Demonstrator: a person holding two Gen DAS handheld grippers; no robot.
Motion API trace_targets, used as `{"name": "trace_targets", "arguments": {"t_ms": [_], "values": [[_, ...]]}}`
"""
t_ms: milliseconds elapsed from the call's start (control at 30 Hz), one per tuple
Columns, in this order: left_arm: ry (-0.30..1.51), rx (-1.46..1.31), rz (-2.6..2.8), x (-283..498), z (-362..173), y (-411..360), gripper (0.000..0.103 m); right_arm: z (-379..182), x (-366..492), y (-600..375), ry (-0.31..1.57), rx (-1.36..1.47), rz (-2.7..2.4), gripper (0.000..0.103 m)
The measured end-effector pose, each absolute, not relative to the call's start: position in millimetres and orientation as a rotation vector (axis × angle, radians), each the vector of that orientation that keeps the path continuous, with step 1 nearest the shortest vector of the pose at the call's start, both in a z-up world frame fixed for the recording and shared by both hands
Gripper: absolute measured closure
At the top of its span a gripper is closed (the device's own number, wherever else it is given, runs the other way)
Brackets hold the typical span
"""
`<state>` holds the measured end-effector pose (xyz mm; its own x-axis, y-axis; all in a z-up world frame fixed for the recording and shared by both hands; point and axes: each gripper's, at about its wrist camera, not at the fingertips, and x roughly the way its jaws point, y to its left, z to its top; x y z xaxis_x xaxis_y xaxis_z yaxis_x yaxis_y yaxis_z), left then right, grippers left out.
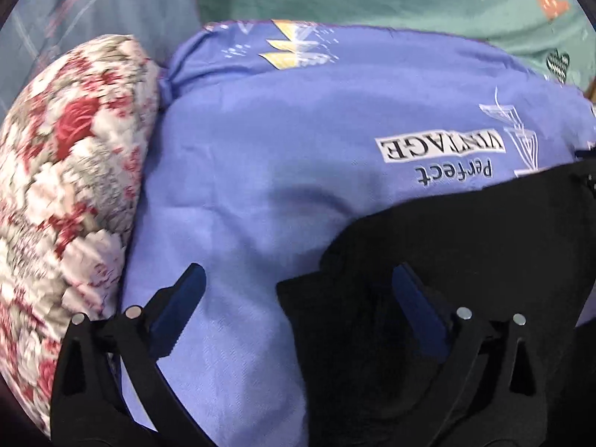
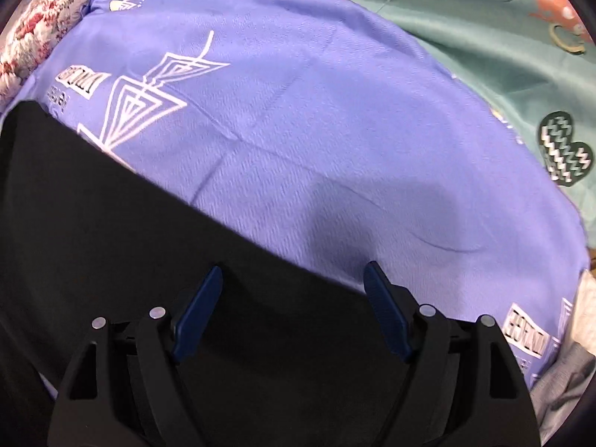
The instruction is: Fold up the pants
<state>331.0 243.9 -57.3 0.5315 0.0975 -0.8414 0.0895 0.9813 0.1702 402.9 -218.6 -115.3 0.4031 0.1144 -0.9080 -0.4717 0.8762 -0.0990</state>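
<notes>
pants (image 2: 130, 242) plain black, lying flat on purple blanket (image 2: 316, 111).

We see black pants (image 1: 465, 246) on a periwinkle cloth (image 1: 279, 156) printed with white triangles and lettering, a red-and-white floral pillow (image 1: 70, 171), and a teal sheet (image 2: 484, 37) with hearts.

- The purple-blue cloth (image 1: 283, 171) has "VINTAGE" in a white box with "Perfect" just beside it, both upside down in the left wrist view.
- Right wrist view shows the same boxed print twice on that cloth, too blurry to actually read.
</notes>
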Motion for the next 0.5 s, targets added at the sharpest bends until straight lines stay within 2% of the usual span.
{"name": "trace_targets", "arguments": {"t_ms": [67,100,167,300,333,367,400,433,467,500], "values": [[1.04,0.271,-0.034,345,-69,238,0.002,-117,403,-220,1.098,-0.36,0.403,0.025],[1.045,0.307,-0.041,346,-75,233,0.002,-116,402,-220,1.093,-0.367,0.413,0.029],[1.08,0.327,-0.07,357,-88,229,0.002,-114,399,-218,1.091,-0.388,0.443,0.04],[1.188,0.257,-0.113,373,-103,227,0.002,-113,396,-213,1.1,-0.407,0.509,0.07],[1.178,0.285,-0.12,372,-103,223,0.006,-112,396,-212,1.104,-0.415,0.518,0.076],[1.162,0.335,-0.15,368,-103,216,0.023,-112,395,-210,1.102,-0.429,0.524,0.081],[1.159,0.353,-0.191,365,-102,211,0.038,-111,394,-205,1.104,-0.444,0.535,0.095],[1.166,0.341,-0.241,361,-100,207,0.069,-110,391,-199,1.101,-0.473,0.519,0.096],[1.159,0.329,-0.242,357,-96,202,0.084,-110,386,-194,1.098,-0.492,0.513,0.096],[1.137,0.336,-0.23,353,-92,200,0.087,-107,384,-194,1.095,-0.502,0.51,0.097]]}}
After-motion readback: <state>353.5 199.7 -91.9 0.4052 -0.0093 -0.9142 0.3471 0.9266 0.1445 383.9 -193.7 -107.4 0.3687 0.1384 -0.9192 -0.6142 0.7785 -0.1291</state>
